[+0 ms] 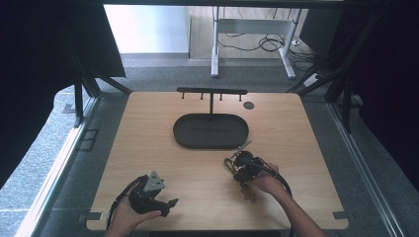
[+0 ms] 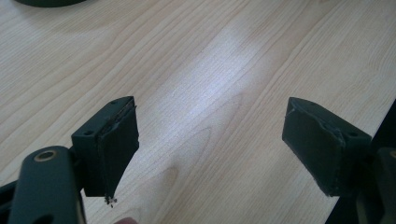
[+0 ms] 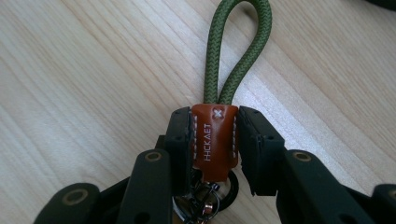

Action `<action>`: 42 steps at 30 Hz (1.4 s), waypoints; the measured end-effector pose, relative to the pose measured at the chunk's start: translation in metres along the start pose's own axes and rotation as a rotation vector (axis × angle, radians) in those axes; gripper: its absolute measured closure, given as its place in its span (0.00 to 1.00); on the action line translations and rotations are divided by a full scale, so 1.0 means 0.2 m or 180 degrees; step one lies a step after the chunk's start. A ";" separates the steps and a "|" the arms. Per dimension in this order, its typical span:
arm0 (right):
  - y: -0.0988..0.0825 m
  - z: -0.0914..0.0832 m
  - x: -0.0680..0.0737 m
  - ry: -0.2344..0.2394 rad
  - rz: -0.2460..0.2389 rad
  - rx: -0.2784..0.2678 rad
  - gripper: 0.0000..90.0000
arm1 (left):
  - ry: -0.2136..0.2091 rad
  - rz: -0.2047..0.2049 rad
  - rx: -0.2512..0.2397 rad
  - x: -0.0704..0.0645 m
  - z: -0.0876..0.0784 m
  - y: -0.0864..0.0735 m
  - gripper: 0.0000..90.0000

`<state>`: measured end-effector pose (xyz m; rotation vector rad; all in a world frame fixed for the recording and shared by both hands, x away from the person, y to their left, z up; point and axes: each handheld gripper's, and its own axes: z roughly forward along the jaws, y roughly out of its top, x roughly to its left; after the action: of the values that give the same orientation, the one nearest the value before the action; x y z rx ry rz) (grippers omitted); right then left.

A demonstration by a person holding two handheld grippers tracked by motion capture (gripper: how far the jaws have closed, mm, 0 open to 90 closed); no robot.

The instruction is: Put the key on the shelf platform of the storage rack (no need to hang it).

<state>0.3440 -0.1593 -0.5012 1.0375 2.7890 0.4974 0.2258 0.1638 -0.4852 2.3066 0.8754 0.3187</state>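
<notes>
My right gripper (image 3: 215, 126) is shut on the brown leather tab (image 3: 214, 149) of a keychain. The keychain's green cord loop (image 3: 238, 46) sticks out ahead of the jaws, just over the wood. A metal ring and small metal parts (image 3: 208, 198) hang behind the tab. In the high view the right gripper (image 1: 237, 160) is right of the table's centre, just short of the black oval tray (image 1: 188, 133). A black T-shaped hook stand (image 1: 211, 92) rises from the tray's far side. My left gripper (image 2: 210, 144) is open over bare wood, and it sits near the front left edge (image 1: 170, 202).
A small dark round disc (image 1: 248, 105) lies on the wooden table (image 1: 148, 148) to the right of the stand. Something brownish (image 1: 248, 193) shows under the right hand. Beyond the table are grey floor and a white desk frame (image 1: 215, 49) with cables.
</notes>
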 end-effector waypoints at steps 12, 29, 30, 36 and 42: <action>0.01 -0.08 0.02 0.0011 -0.0125 -0.0110 0.74 | -0.0054 0.0039 0.0056 -0.02 0.03 0.01 0.21; 0.02 -0.21 0.02 -0.0039 -0.0124 -0.0307 0.74 | -0.0074 0.0045 0.0046 -0.03 0.03 0.01 0.21; 0.02 -0.22 0.02 -0.0044 -0.0123 -0.0324 0.74 | -0.0075 0.0045 0.0050 -0.03 0.03 0.01 0.21; 0.02 -0.24 0.01 -0.0072 -0.0117 -0.0396 0.74 | -0.0077 0.0046 0.0053 -0.03 0.03 0.01 0.21; 0.02 -0.27 0.02 -0.0104 -0.0151 -0.0442 0.74 | -0.0090 0.0058 0.0072 -0.03 0.03 0.01 0.21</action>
<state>0.3317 -0.1678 -0.4497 0.9396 2.6995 0.6517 0.2249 0.1549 -0.4890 2.3354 0.8487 0.2846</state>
